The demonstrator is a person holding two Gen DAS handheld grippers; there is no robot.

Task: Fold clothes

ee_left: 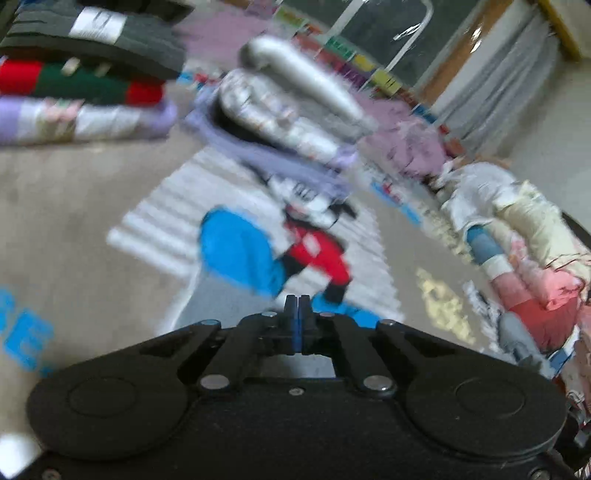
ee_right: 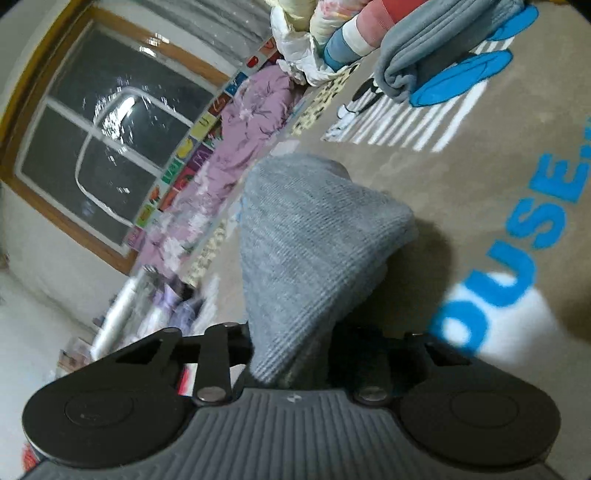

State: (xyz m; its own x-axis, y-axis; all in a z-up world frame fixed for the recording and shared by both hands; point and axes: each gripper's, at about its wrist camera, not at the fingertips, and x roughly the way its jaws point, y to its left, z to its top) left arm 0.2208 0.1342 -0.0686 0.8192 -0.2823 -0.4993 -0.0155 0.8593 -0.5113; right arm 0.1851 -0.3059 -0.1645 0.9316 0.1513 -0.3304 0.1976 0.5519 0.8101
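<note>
In the right wrist view my right gripper [ee_right: 291, 354] is shut on a grey knit garment [ee_right: 314, 236], which bunches over the fingers and hides them, lifted above the beige carpet [ee_right: 498, 155]. In the left wrist view my left gripper [ee_left: 299, 317] is shut and empty, its blue pads pressed together above the carpet's printed cartoon [ee_left: 280, 251]. A hanging bundle of grey and lavender cloth [ee_left: 291, 118] is blurred ahead of it.
A stack of folded clothes [ee_left: 85, 74] lies at the left. A heap of unfolded clothes [ee_left: 517, 236] lies at the right, also in the right wrist view [ee_right: 369, 29]. A purple quilt [ee_right: 236, 140] lies below a window [ee_right: 107, 129].
</note>
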